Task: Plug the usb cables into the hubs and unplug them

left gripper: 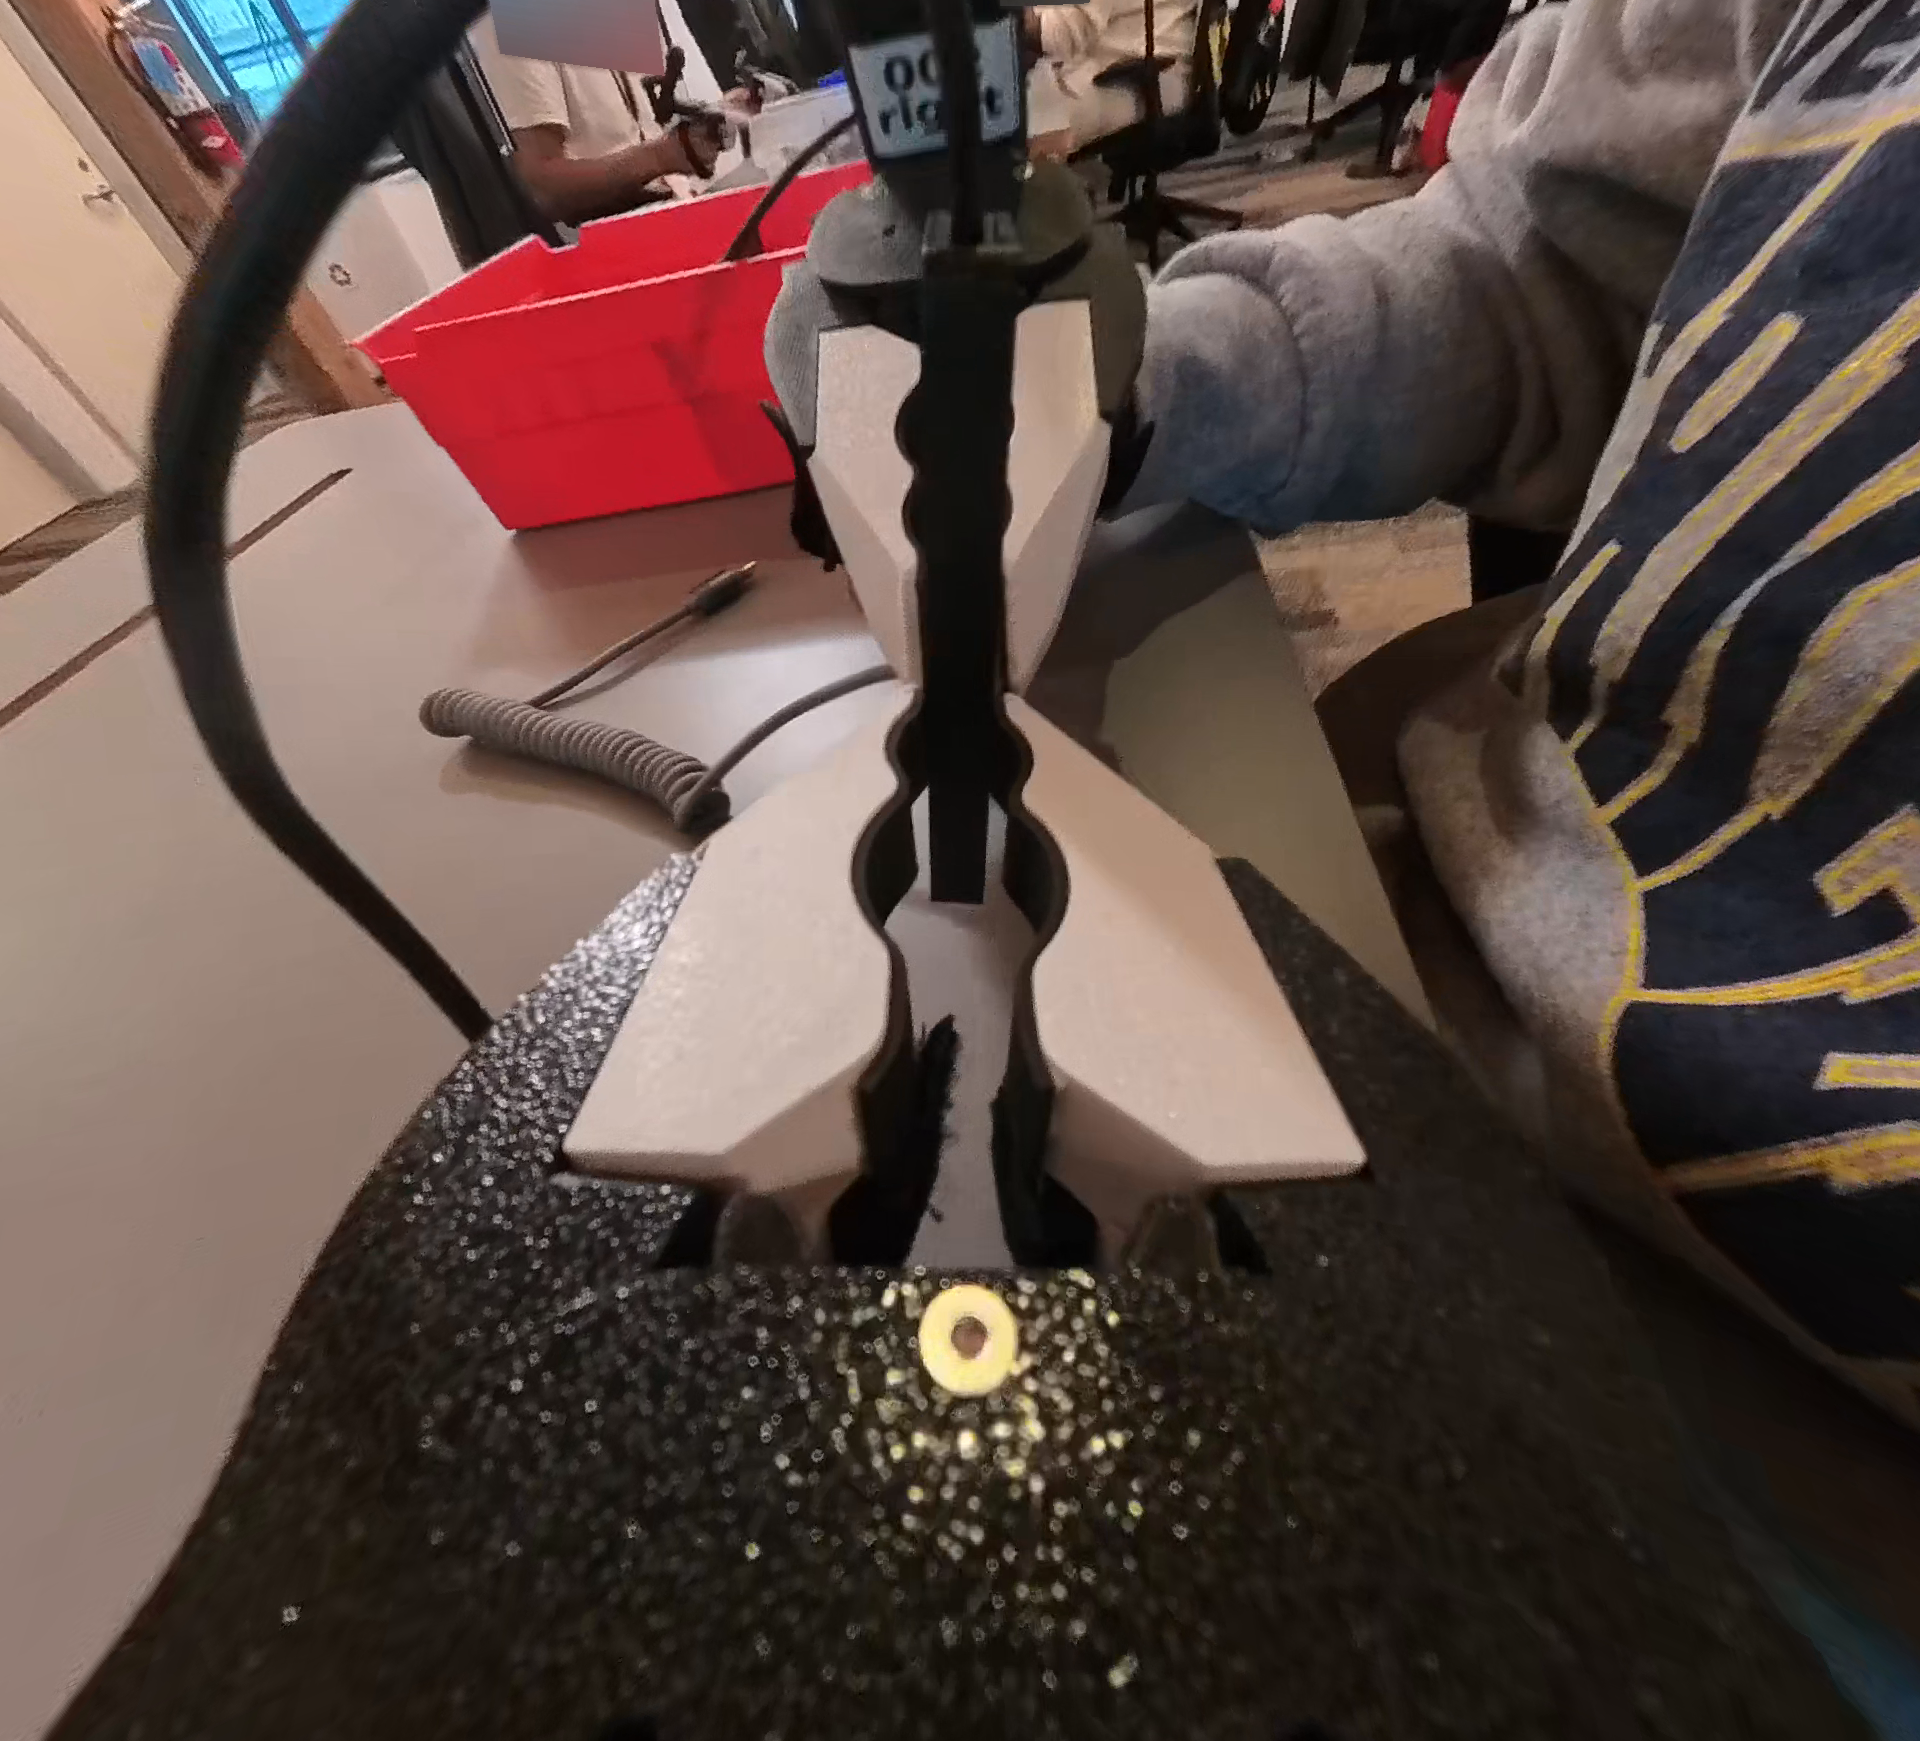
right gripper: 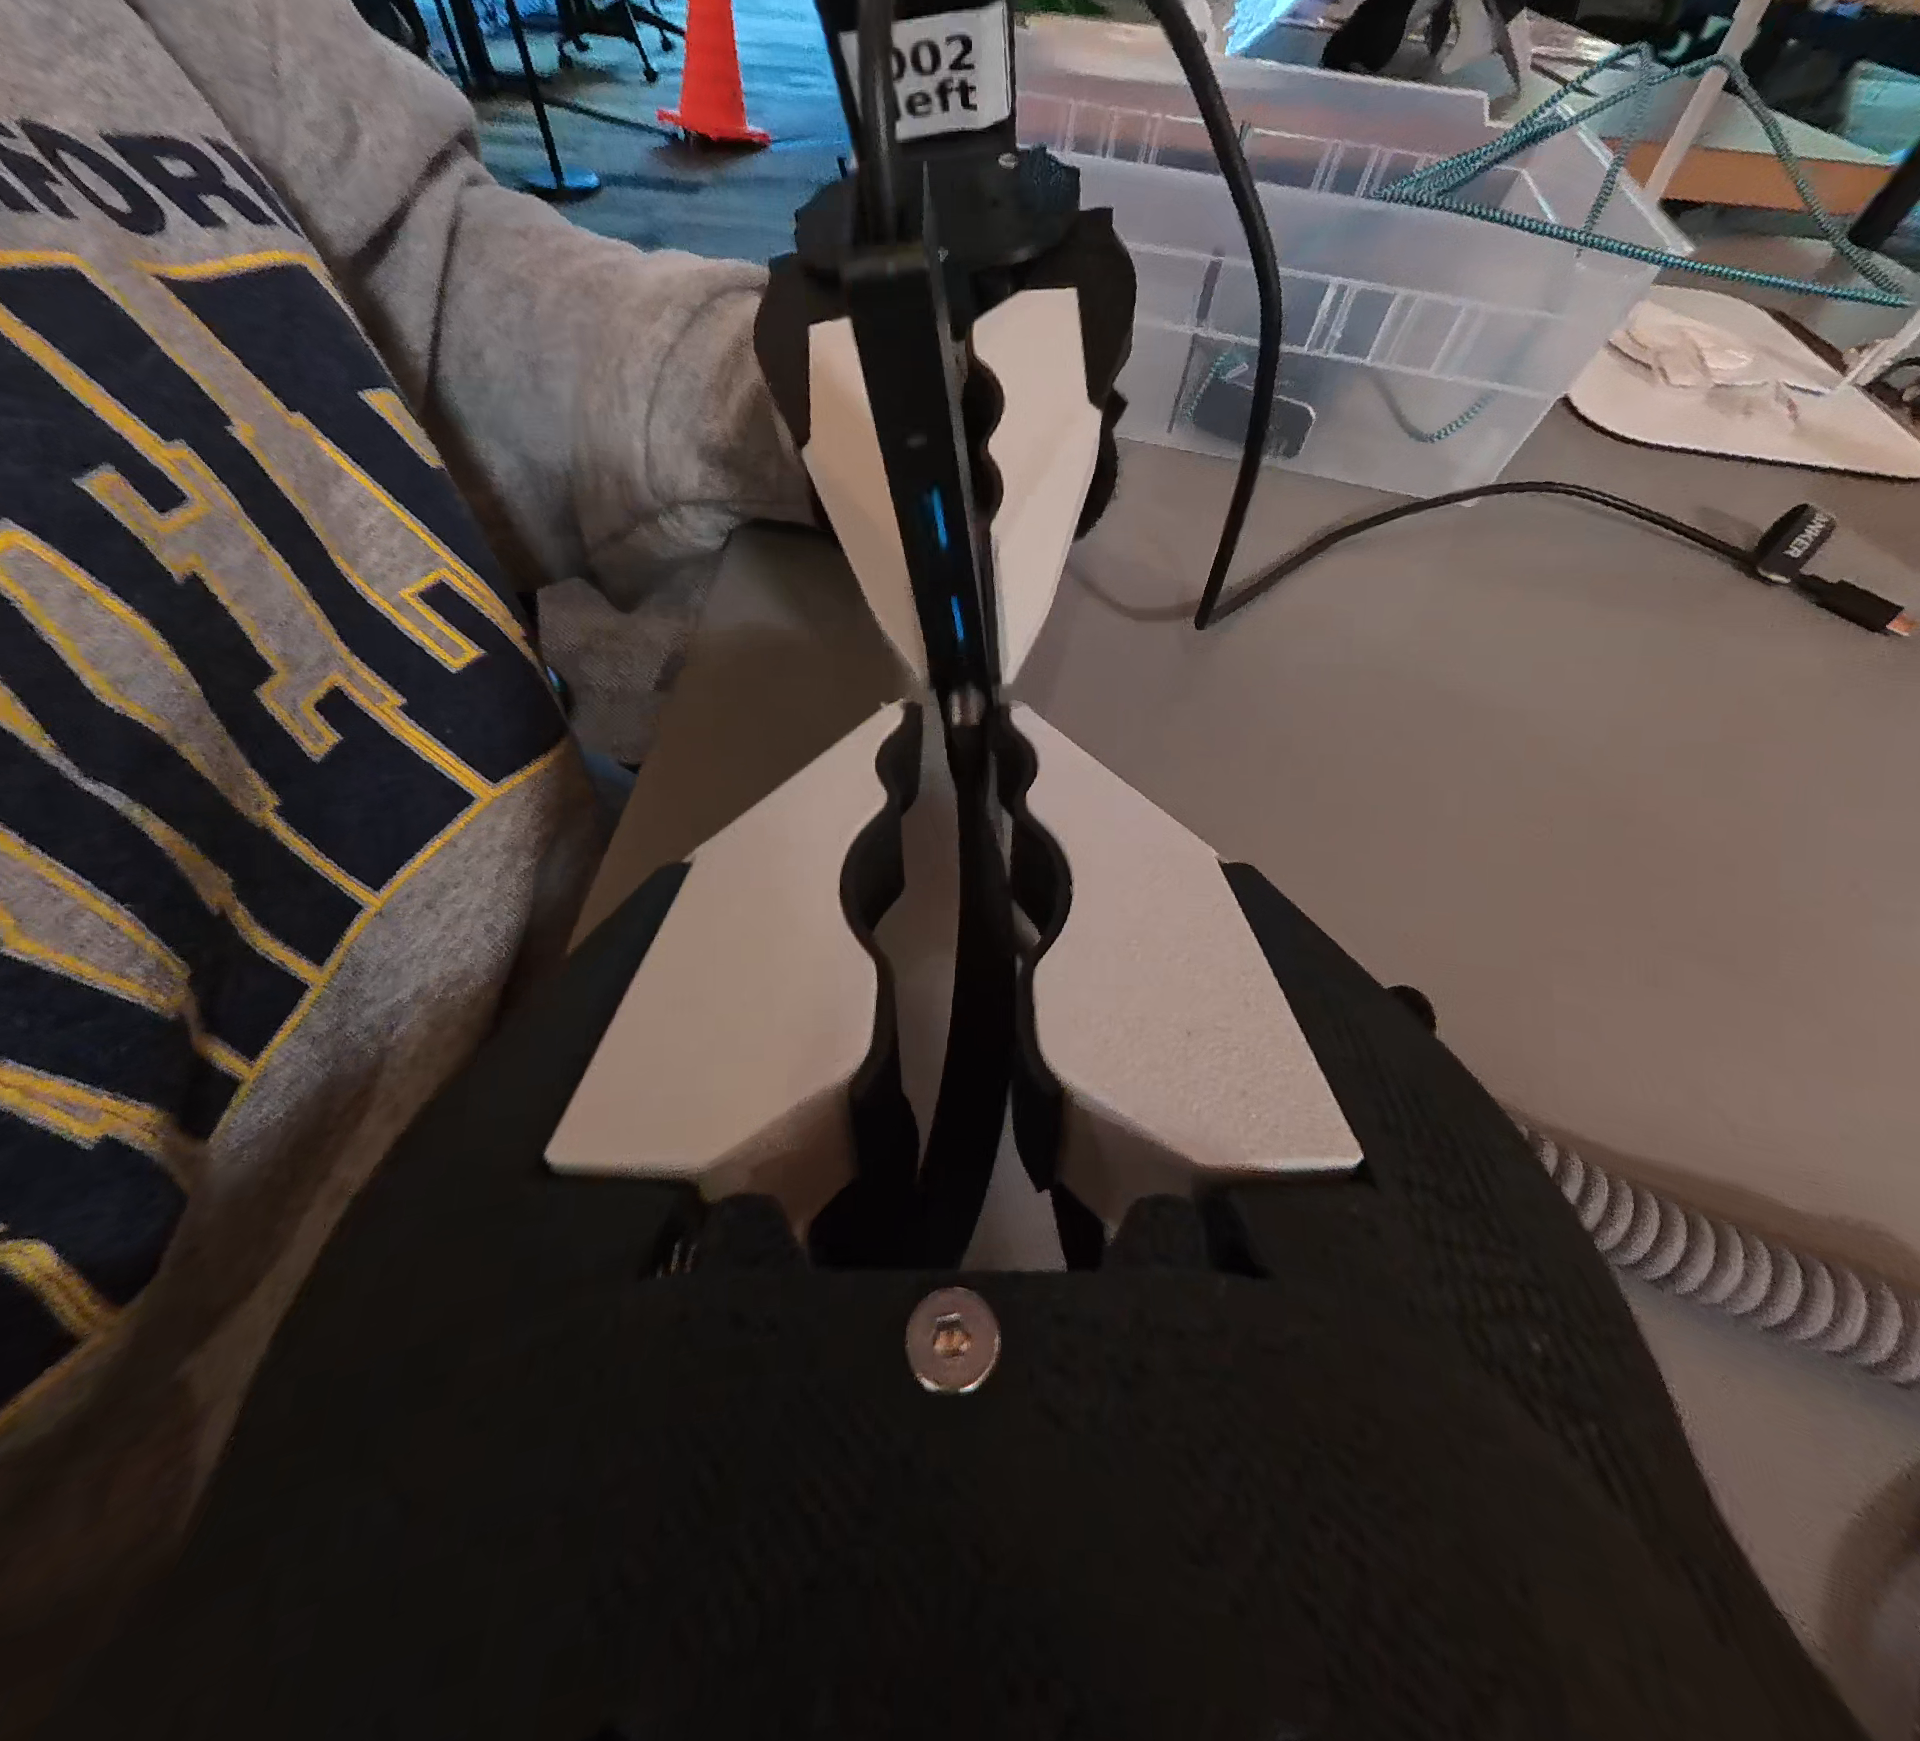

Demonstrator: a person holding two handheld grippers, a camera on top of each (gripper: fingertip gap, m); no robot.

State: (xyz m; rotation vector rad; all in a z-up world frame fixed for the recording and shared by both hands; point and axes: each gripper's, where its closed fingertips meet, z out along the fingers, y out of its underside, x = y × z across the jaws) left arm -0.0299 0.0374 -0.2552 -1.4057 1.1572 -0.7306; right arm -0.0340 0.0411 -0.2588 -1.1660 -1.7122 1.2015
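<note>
My left gripper (left gripper: pixel 958 735) is shut on a slim black usb hub (left gripper: pixel 956 844), seen edge-on between its pads. My right gripper (left gripper: pixel 961 642) faces it tip to tip. In the right wrist view, the hub (right gripper: pixel 940 528) shows two blue-lit ports and sits in the left gripper (right gripper: pixel 961 652). My right gripper (right gripper: pixel 961 741) is shut on a black usb cable (right gripper: pixel 961 1016). The cable's metal plug (right gripper: pixel 964 711) meets the end of the hub. Whether it is fully seated is hidden. Both grippers are held above the grey table (right gripper: pixel 1455 808).
A red bin (left gripper: pixel 613 372) stands behind on the left, a clear plastic bin (right gripper: pixel 1351 289) on the right. A grey coiled cable (left gripper: pixel 582 746) and a black cable with a loose plug (right gripper: pixel 1849 611) lie on the table. A person's grey sweatshirt (left gripper: pixel 1714 652) is close beside. The tips of both grippers are at nearly the same place.
</note>
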